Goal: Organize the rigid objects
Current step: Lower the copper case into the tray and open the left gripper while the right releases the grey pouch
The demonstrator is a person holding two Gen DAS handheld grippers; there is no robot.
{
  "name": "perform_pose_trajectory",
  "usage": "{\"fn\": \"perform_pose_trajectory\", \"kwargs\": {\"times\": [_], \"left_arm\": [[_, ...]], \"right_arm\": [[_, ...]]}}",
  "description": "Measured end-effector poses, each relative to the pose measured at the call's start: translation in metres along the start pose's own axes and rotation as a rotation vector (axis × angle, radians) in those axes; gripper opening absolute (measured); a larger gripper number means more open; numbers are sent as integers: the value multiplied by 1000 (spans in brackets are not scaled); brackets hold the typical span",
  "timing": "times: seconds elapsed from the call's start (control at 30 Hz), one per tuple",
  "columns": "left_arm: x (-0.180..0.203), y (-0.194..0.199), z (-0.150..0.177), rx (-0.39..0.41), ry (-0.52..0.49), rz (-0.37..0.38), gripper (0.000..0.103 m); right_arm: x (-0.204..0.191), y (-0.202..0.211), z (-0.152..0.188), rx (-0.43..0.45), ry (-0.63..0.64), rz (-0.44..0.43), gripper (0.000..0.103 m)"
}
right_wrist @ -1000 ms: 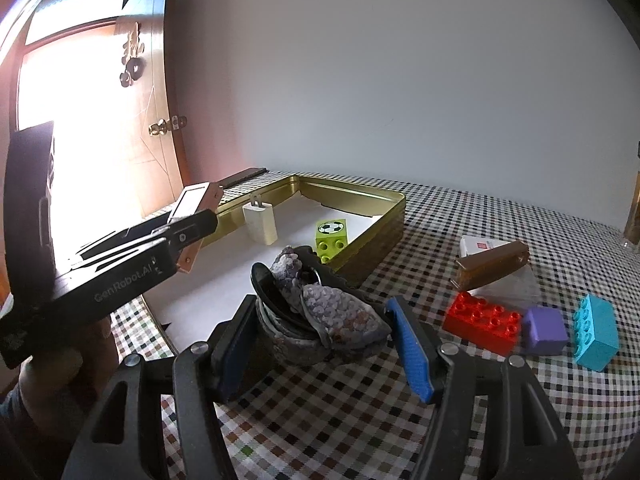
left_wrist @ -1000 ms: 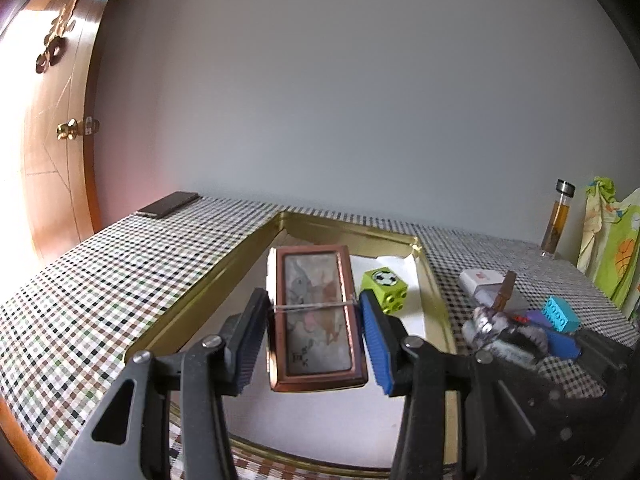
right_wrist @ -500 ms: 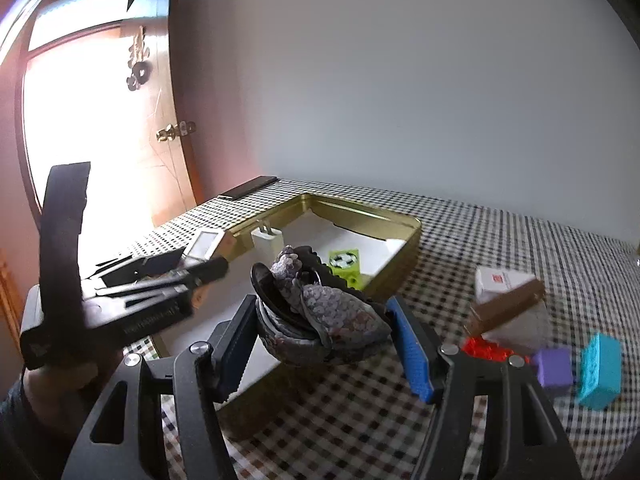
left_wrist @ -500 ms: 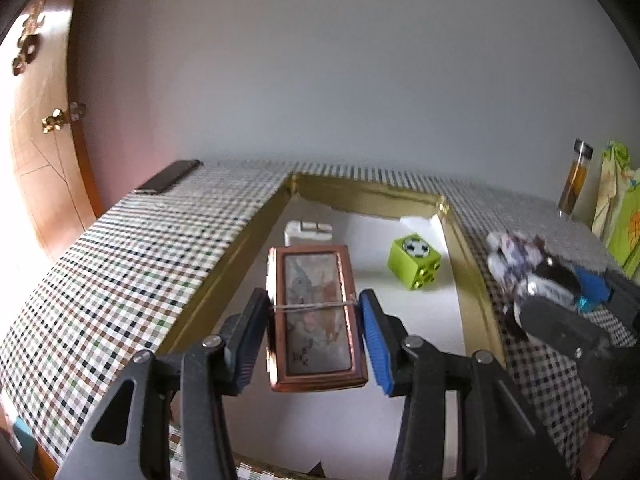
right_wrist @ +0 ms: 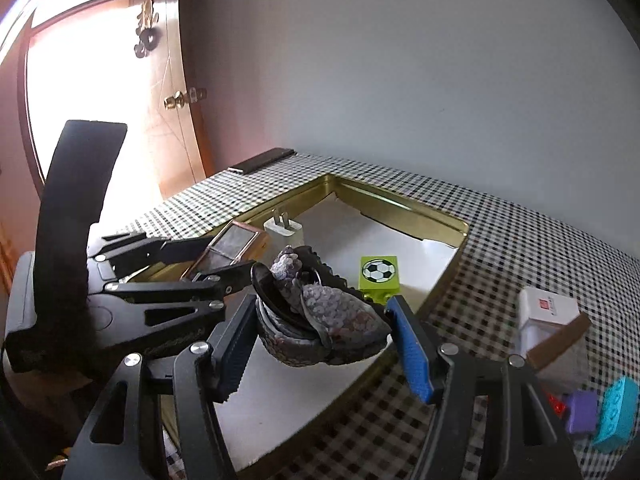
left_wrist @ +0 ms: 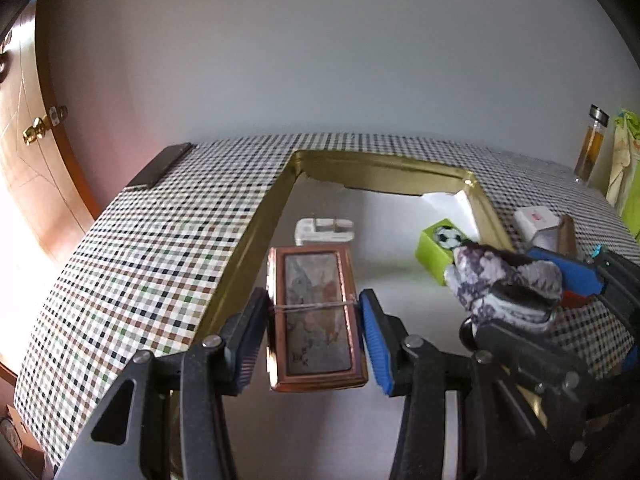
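**Both loads now over the tin**

In the last second we have carried both grippers in from the tabletop's edge, so that each now hangs above the white floor of the gold tin (left_wrist: 256, 236). Our left gripper (left_wrist: 316, 320) is closed on the copper-framed case (left_wrist: 316, 316), one of its fingers (left_wrist: 374, 344) pressed to each long side, the case level and just short of the white charger (left_wrist: 324, 230) lying in the tin. Our right gripper (right_wrist: 320, 320) has crossed the tin's near rim; a second ago it sat over the checked cloth. It is clamped on the small patterned shoe (right_wrist: 320, 312), which hangs close before the green football block (right_wrist: 378, 274).

We judge this the carry's end: both things look set to be lowered and let go. The shoe and the block are near one another, so the right hand needs care. The red, purple (right_wrist: 580, 416) and teal blocks (right_wrist: 614, 412) and the white box (right_wrist: 548, 316) wait outside on the tabletop.
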State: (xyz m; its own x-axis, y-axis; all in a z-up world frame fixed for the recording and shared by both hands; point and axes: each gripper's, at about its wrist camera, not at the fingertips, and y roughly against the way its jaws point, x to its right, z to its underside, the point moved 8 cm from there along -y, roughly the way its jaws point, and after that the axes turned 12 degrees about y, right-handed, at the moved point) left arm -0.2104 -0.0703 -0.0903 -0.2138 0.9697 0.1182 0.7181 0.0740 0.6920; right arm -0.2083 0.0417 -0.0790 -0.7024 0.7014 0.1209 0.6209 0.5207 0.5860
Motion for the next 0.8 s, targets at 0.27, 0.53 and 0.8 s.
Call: {"fn": "perform_pose_trajectory", "kwargs": {"times": [0.27, 0.53, 0.8], "left_arm": [[-4, -7, -4, -14, -30, -31, 46], [-13, 1, -10, 40, -3, -70, 87], [-14, 25, -7, 108, 81, -38, 97]], "right_arm": [[-1, -19, -1, -28, -5, 8, 67], [6, -24, 1, -28, -53, -5, 70], [11, -3, 7, 17, -84, 3, 74]]}}
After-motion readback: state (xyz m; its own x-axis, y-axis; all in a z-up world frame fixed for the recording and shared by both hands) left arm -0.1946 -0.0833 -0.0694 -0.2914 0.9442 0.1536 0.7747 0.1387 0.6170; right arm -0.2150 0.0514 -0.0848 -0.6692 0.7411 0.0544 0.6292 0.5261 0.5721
